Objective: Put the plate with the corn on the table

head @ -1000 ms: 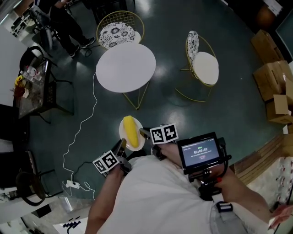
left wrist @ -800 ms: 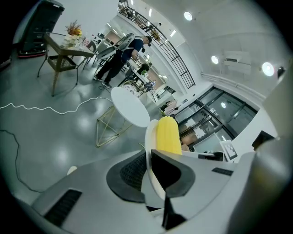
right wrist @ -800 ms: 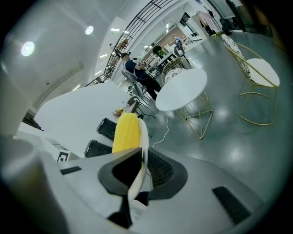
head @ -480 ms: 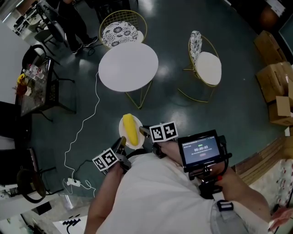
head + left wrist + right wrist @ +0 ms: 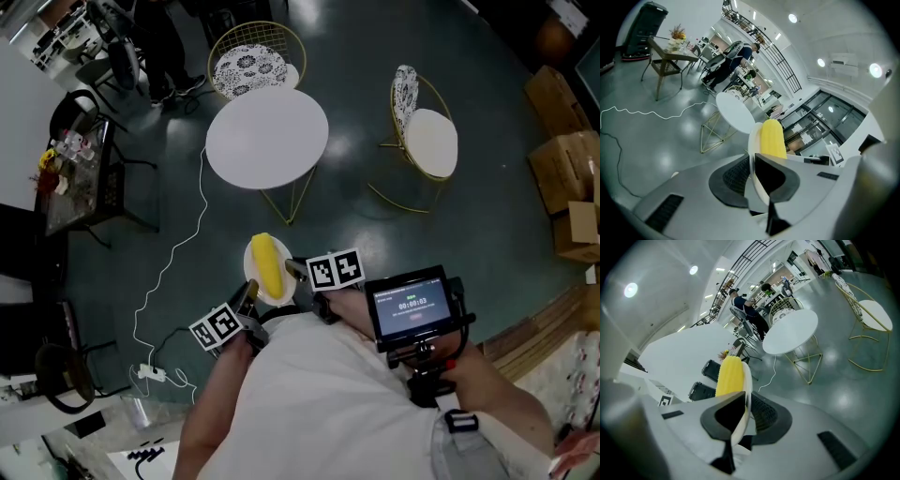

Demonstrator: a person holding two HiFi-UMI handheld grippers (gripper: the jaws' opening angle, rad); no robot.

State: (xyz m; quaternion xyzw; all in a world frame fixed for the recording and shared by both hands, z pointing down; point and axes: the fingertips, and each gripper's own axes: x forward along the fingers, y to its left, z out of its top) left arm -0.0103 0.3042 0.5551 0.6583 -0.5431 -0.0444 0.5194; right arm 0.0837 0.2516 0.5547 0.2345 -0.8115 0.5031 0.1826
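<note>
A small white plate (image 5: 255, 277) with a yellow corn cob (image 5: 268, 264) on it is held over the dark floor, a short way in front of the person. My left gripper (image 5: 247, 296) is shut on the plate's near left rim; my right gripper (image 5: 292, 273) is shut on its right rim. In the left gripper view the plate (image 5: 753, 138) stands edge-on between the jaws with the corn (image 5: 771, 138) behind. The right gripper view shows the same plate (image 5: 747, 380) and corn (image 5: 729, 376). The round white table (image 5: 267, 138) stands further ahead.
Two gold wire chairs stand by the table, one behind it (image 5: 249, 56) and one to its right (image 5: 424, 136). A white cable (image 5: 167, 272) runs across the floor at left. A dark side table (image 5: 80, 178) is far left, cardboard boxes (image 5: 562, 159) far right. A person (image 5: 150, 37) stands beyond.
The view has slid slightly, so the table and chairs sit a little further right and down. Plate, corn and both grippers hold the same pose.
</note>
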